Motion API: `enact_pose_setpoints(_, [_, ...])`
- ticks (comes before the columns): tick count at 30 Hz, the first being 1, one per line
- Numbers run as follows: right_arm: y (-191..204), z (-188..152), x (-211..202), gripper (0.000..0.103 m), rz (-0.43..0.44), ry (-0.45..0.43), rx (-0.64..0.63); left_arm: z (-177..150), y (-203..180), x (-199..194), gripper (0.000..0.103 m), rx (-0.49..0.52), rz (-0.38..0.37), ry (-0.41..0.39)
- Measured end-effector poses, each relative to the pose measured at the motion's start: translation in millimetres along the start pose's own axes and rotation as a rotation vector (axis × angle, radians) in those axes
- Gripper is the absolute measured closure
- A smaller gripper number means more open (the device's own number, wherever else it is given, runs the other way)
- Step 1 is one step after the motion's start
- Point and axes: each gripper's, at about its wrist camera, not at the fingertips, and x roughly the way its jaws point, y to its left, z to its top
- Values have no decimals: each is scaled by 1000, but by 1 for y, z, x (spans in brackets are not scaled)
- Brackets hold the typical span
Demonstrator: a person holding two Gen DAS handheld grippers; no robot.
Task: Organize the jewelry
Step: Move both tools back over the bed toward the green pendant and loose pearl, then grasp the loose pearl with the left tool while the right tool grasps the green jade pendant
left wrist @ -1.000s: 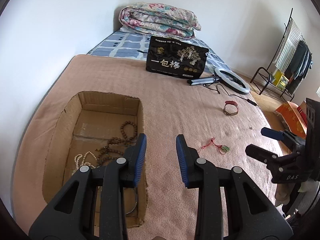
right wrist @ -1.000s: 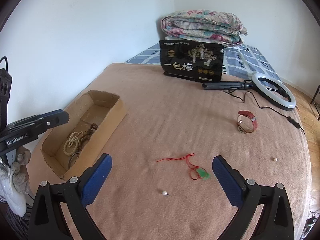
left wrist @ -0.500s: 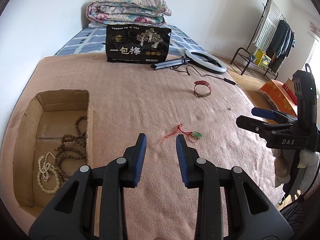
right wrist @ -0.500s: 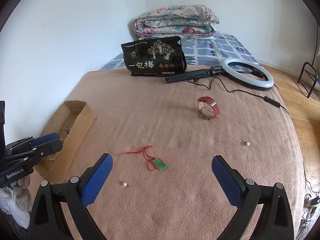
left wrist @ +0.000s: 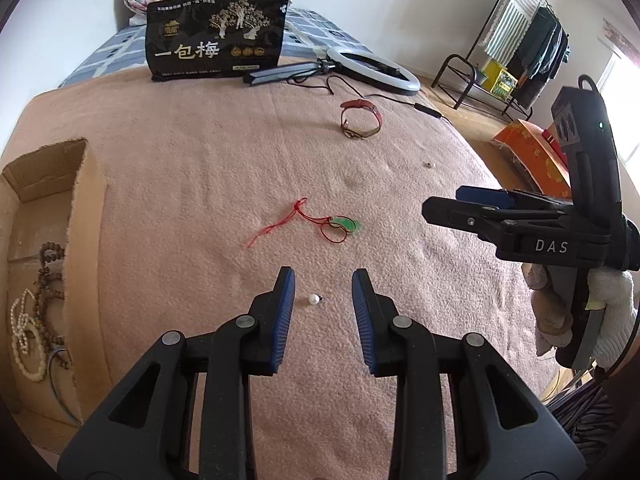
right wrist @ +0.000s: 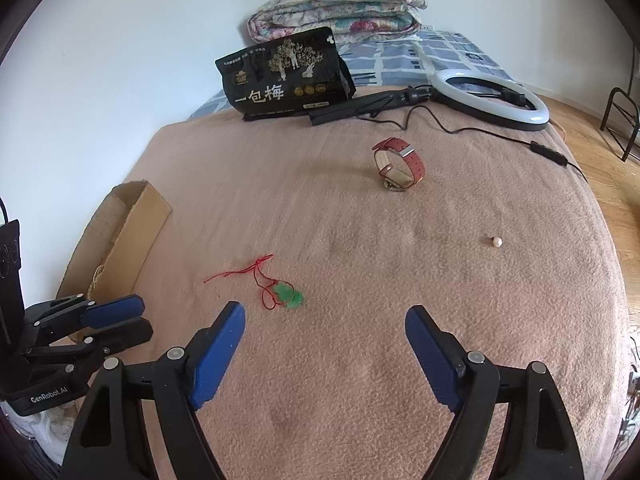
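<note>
A small white pearl (left wrist: 313, 299) lies on the pink blanket between the blue pads of my left gripper (left wrist: 322, 278). Its jaws are closing, and neither pad touches the pearl. My right gripper (right wrist: 325, 310) hovers over bare blanket with its jaws wide and closing, nothing between them. A green pendant on red cord (right wrist: 286, 294) lies just past its left finger. Farther off are a red-strapped watch (right wrist: 398, 162) and a second pearl (right wrist: 496, 241). The cardboard box (left wrist: 86, 208) at the left holds brown beads (left wrist: 48, 280) and a pearl strand (left wrist: 24, 332).
A black bag (left wrist: 216, 40), a ring light (left wrist: 372, 70) with its cable and a folded quilt (right wrist: 336, 8) lie at the back of the bed. The bed's edge falls away to the right, with an orange box (left wrist: 532, 152) and a clothes rack (left wrist: 520, 40) beyond.
My left gripper swung from over the box to the right and down onto the pearl, its jaws narrowing slightly. The right gripper sank toward the blanket beside the pendant, and its jaws came in.
</note>
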Motion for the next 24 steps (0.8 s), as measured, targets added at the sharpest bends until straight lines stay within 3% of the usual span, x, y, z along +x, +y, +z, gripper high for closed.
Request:
enact_pose_setpoints(1, [2, 0, 3, 20, 11, 6, -9, -1, -3, 5, 83, 11, 6, 12])
enact_pose_setpoints(13, [8, 3, 53, 35, 60, 109, -51, -15, -5, 56, 88, 53, 67, 119])
enact_pose_setpoints(24, [14, 5, 77, 42, 68, 142, -72, -16, -2, 69, 94, 71, 89, 135])
